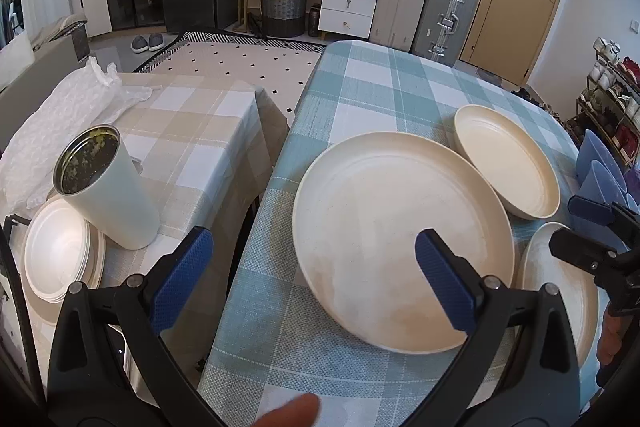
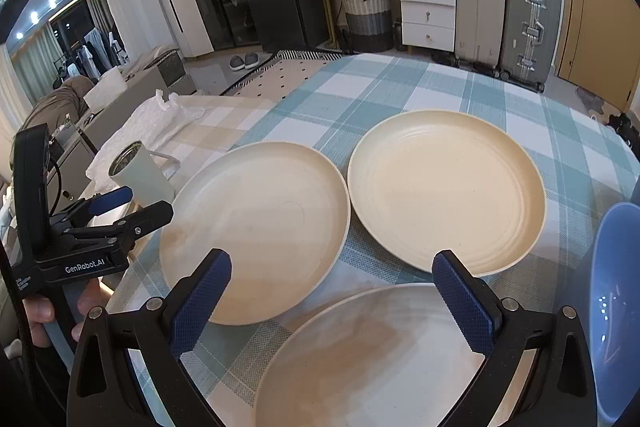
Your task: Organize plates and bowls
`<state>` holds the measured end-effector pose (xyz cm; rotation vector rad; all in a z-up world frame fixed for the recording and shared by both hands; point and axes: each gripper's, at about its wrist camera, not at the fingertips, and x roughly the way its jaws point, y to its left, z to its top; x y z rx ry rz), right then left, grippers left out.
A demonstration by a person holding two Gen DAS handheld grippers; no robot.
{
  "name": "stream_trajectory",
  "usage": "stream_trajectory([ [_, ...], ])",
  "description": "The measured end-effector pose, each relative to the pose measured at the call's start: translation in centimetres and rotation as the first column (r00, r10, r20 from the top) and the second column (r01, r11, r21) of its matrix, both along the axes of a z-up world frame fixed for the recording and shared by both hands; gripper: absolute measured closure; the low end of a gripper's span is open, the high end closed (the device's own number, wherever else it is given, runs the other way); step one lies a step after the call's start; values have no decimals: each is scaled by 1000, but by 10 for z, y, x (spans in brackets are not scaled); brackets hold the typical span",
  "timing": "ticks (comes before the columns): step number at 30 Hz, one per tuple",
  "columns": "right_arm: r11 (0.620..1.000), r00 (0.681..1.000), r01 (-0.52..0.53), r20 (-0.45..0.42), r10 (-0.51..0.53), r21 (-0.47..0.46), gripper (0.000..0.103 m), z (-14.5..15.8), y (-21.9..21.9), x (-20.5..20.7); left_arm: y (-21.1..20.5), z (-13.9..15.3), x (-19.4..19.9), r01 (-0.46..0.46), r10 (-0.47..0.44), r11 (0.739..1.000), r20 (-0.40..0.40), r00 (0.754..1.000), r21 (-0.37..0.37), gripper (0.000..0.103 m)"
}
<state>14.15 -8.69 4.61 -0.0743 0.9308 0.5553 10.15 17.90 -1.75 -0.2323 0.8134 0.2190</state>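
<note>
On the blue-checked table [image 2: 460, 87] sit three cream plates, none stacked. Left plate [image 2: 256, 231], ridged plate [image 2: 444, 191] further right and back, rims almost touching; near plate [image 2: 376, 359] closest to camera in the right wrist view, brownish staining on it.

Right gripper [image 2: 332, 299] wide open, nothing held, hovers over near plate's far rim; left blue pad [image 2: 202, 303] overlaps the left plate's near edge in the view, contact cannot tell. Left gripper [image 1: 314, 281] also wide open, empty, one pad [image 1: 444, 279] over the left plate [image 1: 400, 239], other pad over the gap between tables.

Right wrist only: blue bowl [image 2: 616, 307] at far right edge on the table, shown as a bowl interior; left gripper body [image 2: 100, 223] seen side-on at left, with fingers of a hand [image 2: 40, 311] wrapped under it. Near plate shows nearly whole here.

Left wrist only: second table with beige-checked cloth [image 1: 192, 131] just beside the blue one, narrow gap between. On it a stack of white plates [image 1: 60, 251], a pale cylindrical cup [image 1: 108, 187] tilted and leaning on that stack, dark greenish residue inside, crumpled bubble wrap [image 1: 60, 111] behind. Right wrist catches just the cup and wrap, stack hidden. Left view shows ridged plate [image 1: 508, 163] small at back right, near plate [image 1: 560, 279] only as a sliver behind the right gripper [image 1: 592, 231] at the frame edge. Fingertip [image 1: 292, 411] at bottom edge.
</note>
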Motion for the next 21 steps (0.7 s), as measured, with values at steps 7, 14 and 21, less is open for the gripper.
stream_trajectory([
  [7, 999, 998, -16, -55, 18, 32, 0, -17, 9, 10, 7, -13, 7, 2, -2, 1000, -28, 1000, -23, 3],
  [14, 999, 995, -40, -87, 43, 36, 2, -33, 19, 16, 10, -26, 18, 17, -21, 998, -61, 998, -55, 8],
  [21, 996, 991, -73, -109, 77, 43, 12, -42, 30, 18, 10, -32, 19, 35, -37, 998, -56, 998, -52, 10],
])
